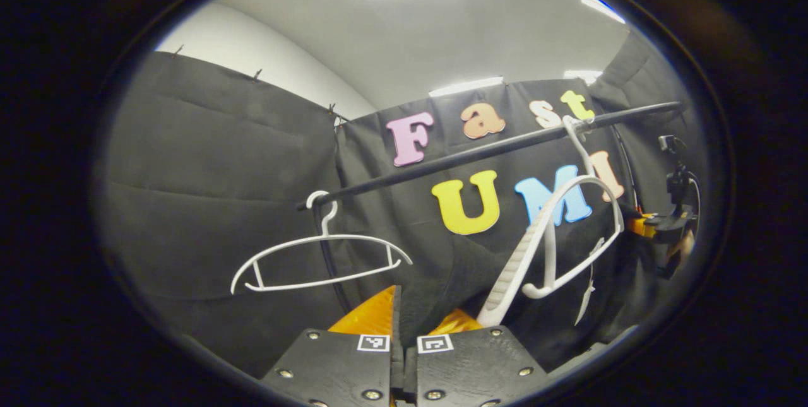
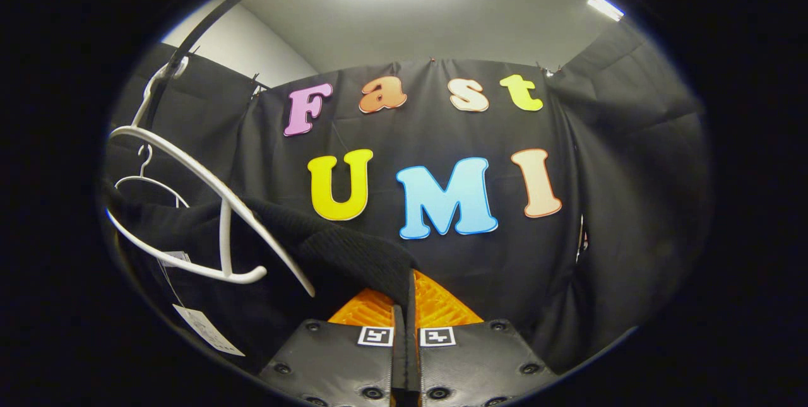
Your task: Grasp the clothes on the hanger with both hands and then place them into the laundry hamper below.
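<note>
Your left gripper [image 1: 404, 331] sits lowest in the left gripper view, its fingers pressed close together and pinching a fold of the black garment [image 1: 442, 281] that rises between them. Just above and right of that pinch, a white hanger [image 1: 555, 236] hangs tilted from the black rail [image 1: 492, 148], its hook over the rail and its near arm slanting down to the garment beside your fingers. Further left along the rail, a second white hanger [image 1: 322, 262] hangs bare and level near the rail's end. Beyond the tilted hanger, at the rail's right end, your other gripper [image 1: 669, 224] shows small and dark; its fingers cannot be made out from here.

Your right gripper [image 2: 404, 325] in the right gripper view is likewise closed to a narrow slit, with an edge of the same black garment [image 2: 341, 255] clamped between the fingers. From that grip the cloth stretches left, draped under the tilted hanger [image 2: 208, 205], which hangs from the rail [image 2: 221, 9] overhead. A white tag [image 2: 205, 330] dangles below the hanger, against the cloth. Behind the tilted hanger, the bare hanger [image 2: 148, 176] shows further back along the rail.
</note>
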The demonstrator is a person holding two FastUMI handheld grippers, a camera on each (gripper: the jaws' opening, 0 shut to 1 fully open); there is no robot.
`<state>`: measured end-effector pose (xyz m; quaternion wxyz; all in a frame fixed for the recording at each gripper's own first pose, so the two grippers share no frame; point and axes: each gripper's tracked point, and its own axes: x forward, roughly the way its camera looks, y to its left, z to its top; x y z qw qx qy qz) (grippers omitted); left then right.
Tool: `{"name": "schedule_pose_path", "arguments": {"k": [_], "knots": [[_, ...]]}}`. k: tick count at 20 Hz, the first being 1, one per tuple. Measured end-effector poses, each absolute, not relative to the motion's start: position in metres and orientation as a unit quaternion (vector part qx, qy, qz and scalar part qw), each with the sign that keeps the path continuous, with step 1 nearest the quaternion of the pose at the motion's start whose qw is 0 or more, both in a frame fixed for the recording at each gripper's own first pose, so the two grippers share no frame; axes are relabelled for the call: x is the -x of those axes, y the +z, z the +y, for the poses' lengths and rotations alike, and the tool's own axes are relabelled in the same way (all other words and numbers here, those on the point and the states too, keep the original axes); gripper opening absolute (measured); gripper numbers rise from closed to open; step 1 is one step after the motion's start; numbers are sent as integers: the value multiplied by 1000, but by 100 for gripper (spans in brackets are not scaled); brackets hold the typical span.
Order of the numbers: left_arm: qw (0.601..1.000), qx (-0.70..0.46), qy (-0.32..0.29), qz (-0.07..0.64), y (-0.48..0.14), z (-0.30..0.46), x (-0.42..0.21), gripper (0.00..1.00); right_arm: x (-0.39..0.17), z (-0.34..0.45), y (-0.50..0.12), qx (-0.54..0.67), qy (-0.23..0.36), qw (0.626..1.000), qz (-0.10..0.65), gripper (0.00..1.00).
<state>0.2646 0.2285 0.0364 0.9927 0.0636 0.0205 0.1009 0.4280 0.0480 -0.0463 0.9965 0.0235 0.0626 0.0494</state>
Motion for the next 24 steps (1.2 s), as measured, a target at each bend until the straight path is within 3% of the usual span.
{"name": "schedule_pose_path", "arguments": {"k": [8, 10, 11, 24], "knots": [[991, -62, 90, 70, -25, 226, -267, 1, -413, 41, -104, -14, 45, 991, 127, 0], [990, -73, 87, 84, -40, 222, -261, 1, -405, 41, -116, -11, 46, 989, 138, 5], [990, -75, 84, 91, -48, 219, -257, 1, -401, 40, -121, -11, 45, 989, 143, 1], [989, -42, 30, 139, -114, 157, -237, 0, -318, 59, -151, 13, 83, 979, 186, 1]]}}
